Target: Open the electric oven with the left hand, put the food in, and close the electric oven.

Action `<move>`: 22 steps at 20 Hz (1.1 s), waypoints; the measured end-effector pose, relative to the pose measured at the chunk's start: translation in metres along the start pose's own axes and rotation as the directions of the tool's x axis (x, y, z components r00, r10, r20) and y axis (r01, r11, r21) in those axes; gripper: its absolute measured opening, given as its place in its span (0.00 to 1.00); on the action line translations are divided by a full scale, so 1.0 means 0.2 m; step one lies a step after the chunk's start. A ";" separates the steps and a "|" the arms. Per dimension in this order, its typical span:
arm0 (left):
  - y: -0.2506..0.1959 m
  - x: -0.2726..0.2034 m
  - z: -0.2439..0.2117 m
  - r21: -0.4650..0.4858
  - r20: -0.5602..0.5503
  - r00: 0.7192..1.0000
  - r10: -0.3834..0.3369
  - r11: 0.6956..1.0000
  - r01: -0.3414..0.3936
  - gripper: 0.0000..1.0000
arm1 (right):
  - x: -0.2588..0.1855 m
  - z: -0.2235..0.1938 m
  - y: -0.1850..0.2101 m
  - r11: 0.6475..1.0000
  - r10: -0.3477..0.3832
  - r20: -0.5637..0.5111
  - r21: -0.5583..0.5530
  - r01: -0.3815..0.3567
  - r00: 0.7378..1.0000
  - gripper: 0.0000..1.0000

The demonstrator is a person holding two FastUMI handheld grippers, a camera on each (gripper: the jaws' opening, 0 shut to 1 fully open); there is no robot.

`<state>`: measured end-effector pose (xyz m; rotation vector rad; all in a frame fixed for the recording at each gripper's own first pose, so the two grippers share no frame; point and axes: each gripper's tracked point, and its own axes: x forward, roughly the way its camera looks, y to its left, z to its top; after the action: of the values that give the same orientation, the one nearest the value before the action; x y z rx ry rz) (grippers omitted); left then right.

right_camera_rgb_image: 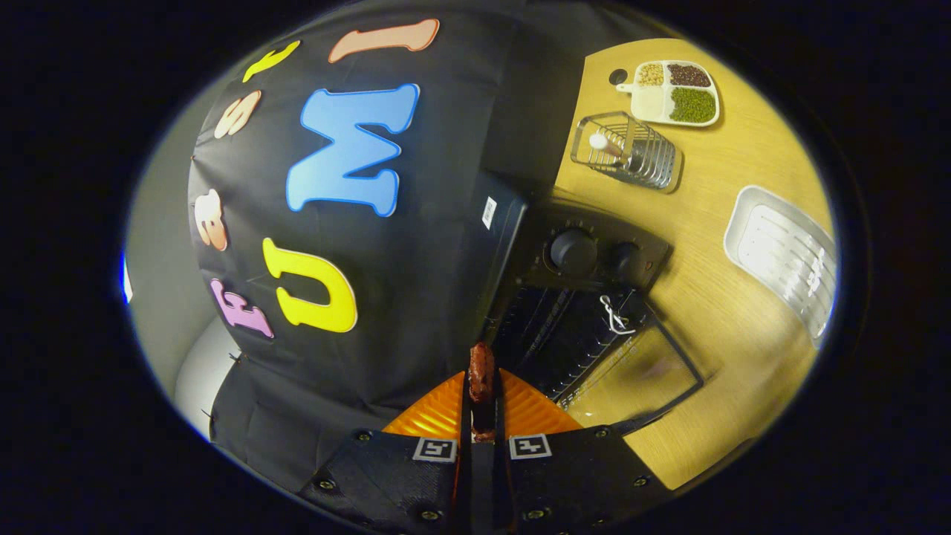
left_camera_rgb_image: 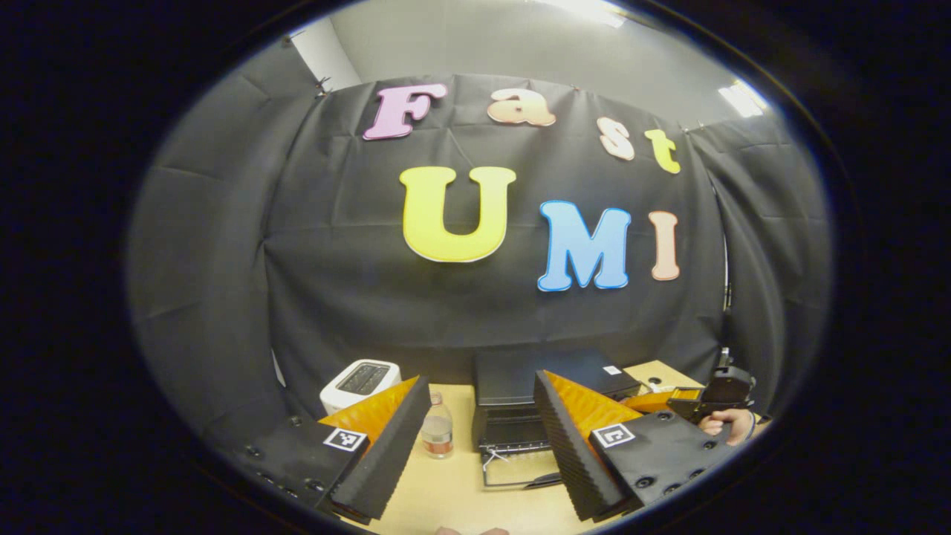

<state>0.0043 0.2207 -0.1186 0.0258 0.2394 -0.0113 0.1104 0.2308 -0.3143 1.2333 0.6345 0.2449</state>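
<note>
The black electric oven (left_camera_rgb_image: 553, 375) stands at the back of the wooden table, its glass door (left_camera_rgb_image: 520, 469) folded down flat in front of it. My left gripper (left_camera_rgb_image: 481, 379) hovers open before the oven, holding nothing. In the right gripper view the oven (right_camera_rgb_image: 587, 253) and its lowered door (right_camera_rgb_image: 639, 379) lie ahead and to the right. My right gripper (right_camera_rgb_image: 481, 405) is shut on a reddish-brown piece of food (right_camera_rgb_image: 481, 365) that sticks out past its tips, short of the oven's mouth. That right gripper (left_camera_rgb_image: 698, 401) and the hand (left_camera_rgb_image: 732, 425) holding it sit right of the oven.
A white toaster (left_camera_rgb_image: 360, 383) and a small bottle (left_camera_rgb_image: 437, 429) stand left of the oven. Beyond the oven, the right gripper view shows a wire basket (right_camera_rgb_image: 628, 148), a divided plate of beans (right_camera_rgb_image: 676, 93) and a metal tray (right_camera_rgb_image: 784, 256) on the table (right_camera_rgb_image: 743, 349).
</note>
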 end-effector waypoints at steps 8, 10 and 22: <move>0.40 -0.08 -0.15 -0.036 -0.070 0.993 0.095 0.995 -0.097 0.95 | 0.44 -0.06 -0.17 0.991 -0.100 0.109 0.098 0.089 0.989 0.11; 0.46 -0.08 -0.19 -0.051 -0.091 0.990 0.104 0.993 -0.109 0.98 | 0.51 -0.04 -0.20 0.990 -0.121 0.127 0.081 0.112 0.984 0.11; 0.48 -0.02 -0.18 -0.049 -0.082 0.995 0.059 0.997 -0.063 0.98 | 0.53 0.07 -0.35 0.837 -0.372 0.256 -0.323 0.441 0.892 0.36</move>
<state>-0.0065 0.3172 -0.1494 -0.0181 0.3197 0.0570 0.1917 0.2498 -0.4104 0.7167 0.6405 -0.1075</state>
